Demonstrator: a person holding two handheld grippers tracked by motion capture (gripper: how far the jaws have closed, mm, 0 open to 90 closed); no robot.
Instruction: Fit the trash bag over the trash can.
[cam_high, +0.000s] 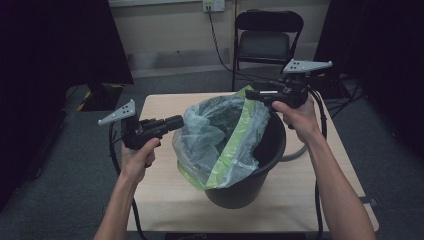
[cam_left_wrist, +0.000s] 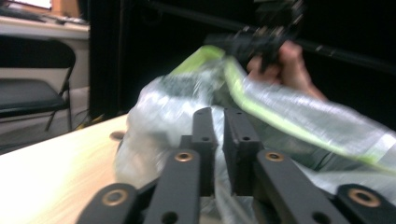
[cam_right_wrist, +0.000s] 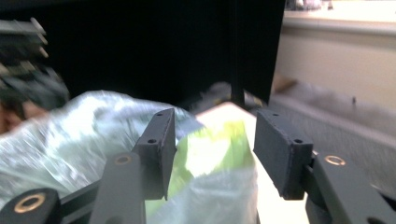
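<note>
Fitting a liner. The plastic bag (cam_high: 220, 135) sits in the black bin (cam_high: 260, 165) mid-tabletop (cam_high: 160, 200). Left gripper (cam_high: 176, 121), jaws almost together, touches the bag's left side; whether film is pinched cannot be told. Right gripper (cam_high: 251, 93), jaws spread, straddles the far green hem (cam_right_wrist: 210, 154). Next: probably stretching the hem over the rim.

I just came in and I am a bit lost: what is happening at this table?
A person is fitting a clear bag with a green edge into a black bin on the table. The left tool, jaws almost shut, touches the bag's left side. The right tool, jaws apart, has the green edge between them at the far rim. The bag is still bunched up.
</note>
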